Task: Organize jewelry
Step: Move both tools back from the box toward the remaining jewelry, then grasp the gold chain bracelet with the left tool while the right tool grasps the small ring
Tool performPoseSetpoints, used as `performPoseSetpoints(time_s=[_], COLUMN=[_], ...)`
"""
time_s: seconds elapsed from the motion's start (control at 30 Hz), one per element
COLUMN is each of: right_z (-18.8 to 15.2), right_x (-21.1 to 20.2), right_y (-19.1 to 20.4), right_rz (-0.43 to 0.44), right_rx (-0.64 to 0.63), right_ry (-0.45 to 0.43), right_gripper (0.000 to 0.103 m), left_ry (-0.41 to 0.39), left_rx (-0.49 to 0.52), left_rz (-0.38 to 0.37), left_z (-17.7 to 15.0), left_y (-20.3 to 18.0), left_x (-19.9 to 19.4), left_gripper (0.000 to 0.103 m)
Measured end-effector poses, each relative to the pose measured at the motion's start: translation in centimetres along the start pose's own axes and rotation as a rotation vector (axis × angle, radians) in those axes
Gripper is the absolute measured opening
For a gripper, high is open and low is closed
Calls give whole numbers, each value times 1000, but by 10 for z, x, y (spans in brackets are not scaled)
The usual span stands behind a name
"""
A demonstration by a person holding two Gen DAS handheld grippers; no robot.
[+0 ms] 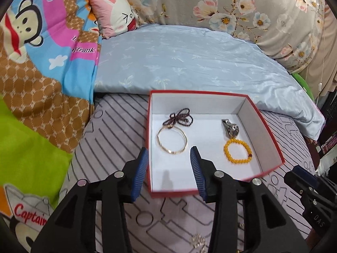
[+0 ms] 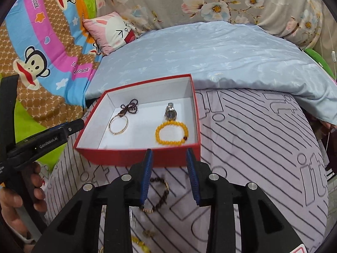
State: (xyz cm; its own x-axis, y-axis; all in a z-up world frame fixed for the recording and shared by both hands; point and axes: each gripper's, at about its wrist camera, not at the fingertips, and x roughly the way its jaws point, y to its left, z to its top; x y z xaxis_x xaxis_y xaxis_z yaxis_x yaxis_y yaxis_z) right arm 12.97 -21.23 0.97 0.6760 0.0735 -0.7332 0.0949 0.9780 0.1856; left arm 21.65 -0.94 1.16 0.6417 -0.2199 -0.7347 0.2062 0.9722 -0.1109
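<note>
The left gripper [image 1: 169, 150] is held with its blue-padded fingers apart and nothing between them, straddling the near left wall of the red box [image 1: 269, 126]; one finger is outside that wall and the other is over the white floor. Just ahead of this gripper, inside the box, a thin gold bangle [image 1: 172, 139] is seen, touching a dark beaded string [image 1: 180, 117] lying beyond it. Ahead and to the right, a yellow bead bracelet [image 1: 238, 150] lies just in front of a metal watch [image 1: 230, 127].

The right gripper [image 2: 168, 152] is also held apart and empty, just short of the near wall of the box. Between and below its fingers, a dark beaded bracelet [image 2: 160, 198] with gold links lies on the striped bedsheet [image 2: 263, 147]. More small gold and yellow pieces are seen on the sheet closer in, too blurred to identify. Far to the left of this gripper, the left gripper is seen grasped in a hand [image 2: 19, 204].
</note>
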Motion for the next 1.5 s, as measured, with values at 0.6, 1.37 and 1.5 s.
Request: performPoseSetpoints(time_s=[0.6,1.37,1.5], right_z=[-83,-115,-115], right_x=[-40,-42,-39], right_y=[2,5,7], right_rz=[-13,-3,4], right_rx=[-5,-4,-6], right_ry=[97,150,155], right_gripper=[32,32,32], left_ry=[136,255,262], left_rx=[8,101,116], left_rz=[-39,-132,-132], left_z=[-98,-172,-176], left_y=[-6,-37,-40], left_x=[-36,-49,-44], left_gripper=[41,45,43])
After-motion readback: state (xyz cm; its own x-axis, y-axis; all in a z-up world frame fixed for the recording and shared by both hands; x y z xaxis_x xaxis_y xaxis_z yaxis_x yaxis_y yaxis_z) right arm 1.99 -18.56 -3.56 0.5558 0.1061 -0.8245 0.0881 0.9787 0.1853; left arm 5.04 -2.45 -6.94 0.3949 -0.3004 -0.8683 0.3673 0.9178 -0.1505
